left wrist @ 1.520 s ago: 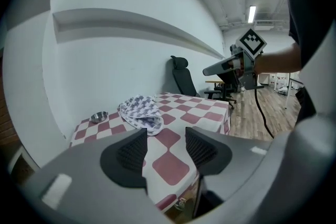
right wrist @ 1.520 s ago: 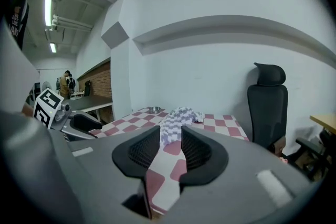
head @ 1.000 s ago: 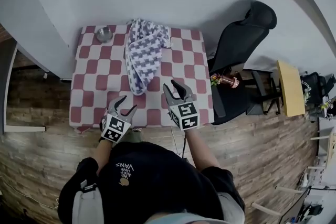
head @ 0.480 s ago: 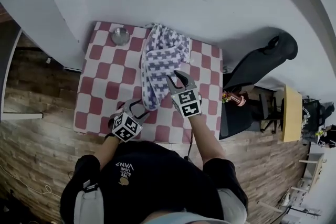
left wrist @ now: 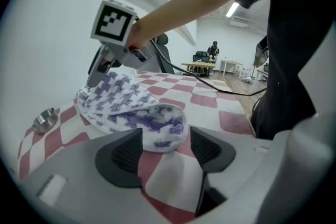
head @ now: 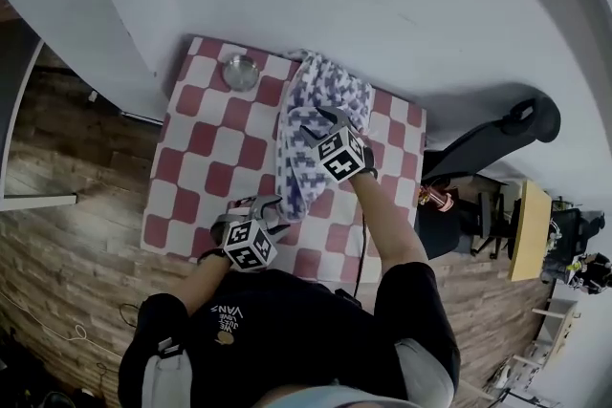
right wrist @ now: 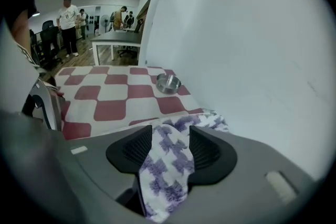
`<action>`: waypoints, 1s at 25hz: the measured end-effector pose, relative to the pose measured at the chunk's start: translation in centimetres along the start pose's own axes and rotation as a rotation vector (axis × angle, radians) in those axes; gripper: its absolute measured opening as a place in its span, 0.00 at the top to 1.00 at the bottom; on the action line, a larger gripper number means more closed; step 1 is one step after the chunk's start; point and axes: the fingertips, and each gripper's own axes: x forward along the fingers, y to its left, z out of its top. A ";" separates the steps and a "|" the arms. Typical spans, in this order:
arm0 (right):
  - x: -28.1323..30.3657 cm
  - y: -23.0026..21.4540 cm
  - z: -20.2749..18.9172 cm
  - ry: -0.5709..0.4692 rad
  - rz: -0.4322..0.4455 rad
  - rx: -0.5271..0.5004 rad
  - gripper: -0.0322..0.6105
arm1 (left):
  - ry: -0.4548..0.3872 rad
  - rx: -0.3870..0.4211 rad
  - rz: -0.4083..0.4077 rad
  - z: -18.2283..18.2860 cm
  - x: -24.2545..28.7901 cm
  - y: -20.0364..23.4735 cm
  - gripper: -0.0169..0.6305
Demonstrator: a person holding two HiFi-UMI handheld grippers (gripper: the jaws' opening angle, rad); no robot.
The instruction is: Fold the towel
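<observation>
**Taking hold of both ends before the fold.** The towel point(head: 330, 86) lay bunched in a long heap on the checked tablecloth point(head: 206, 177), just beside the steel bowl point(head: 239, 72). The right gripper point(head: 323, 119) stood over the end nearer the bowl. Its jaws had just been opening and stood spread, with a ridge of cloth between them, apparently not yet pinched. The left gripper point(head: 256, 208) sat at the end farther from the bowl. Its jaws had likewise just opened wide, and the rounded towel tip lay just inside the gap, untouched.

Sound practice at this step would have been:
- to seat one cloth edge, not the whole bundle, deep in each gripper;
- to close both together;
- to draw the towel flat, clear of the bowl, before folding.
</observation>
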 end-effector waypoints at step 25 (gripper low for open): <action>-4.4 -2.6 -1.6 -0.199 0.028 0.301 0.90 | 0.118 -0.065 0.222 -1.6 -0.2 3.2 0.91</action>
